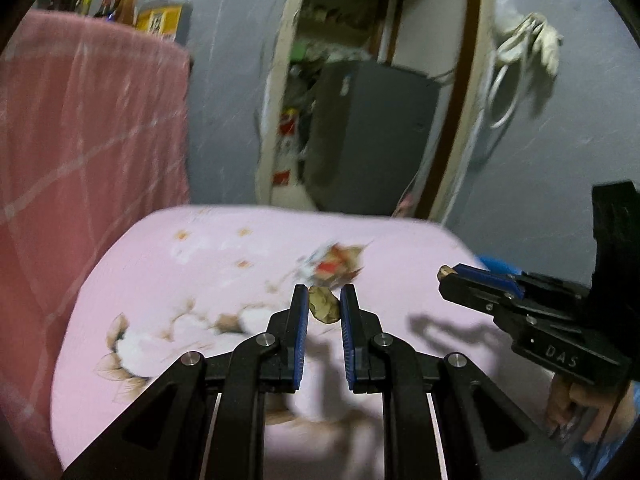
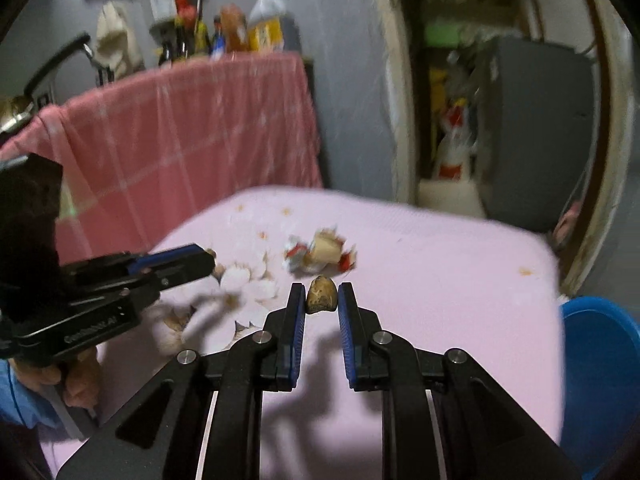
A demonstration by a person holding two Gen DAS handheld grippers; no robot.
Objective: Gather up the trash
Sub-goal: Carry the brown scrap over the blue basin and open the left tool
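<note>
My left gripper (image 1: 324,302) is shut on a small brown, crinkled scrap of trash (image 1: 324,304), held above the pink flowered tablecloth (image 1: 168,280). My right gripper (image 2: 322,300) is shut on a brownish nutshell-like piece (image 2: 321,295). Each gripper shows in the other's view: the right gripper (image 1: 450,274) comes in from the right with its piece at the tip, and the left gripper (image 2: 208,258) reaches in from the left. A crumpled red, white and tan wrapper (image 2: 320,254) lies on the cloth just beyond both grippers, also visible as the wrapper (image 1: 334,264).
A blue bin (image 2: 600,368) stands low at the table's right edge. A pink checked cloth (image 2: 192,136) covers a counter behind, with bottles (image 2: 232,32) on it. A doorway with a grey cabinet (image 1: 368,132) lies beyond. A person's hands (image 2: 80,380) hold the gripper handles.
</note>
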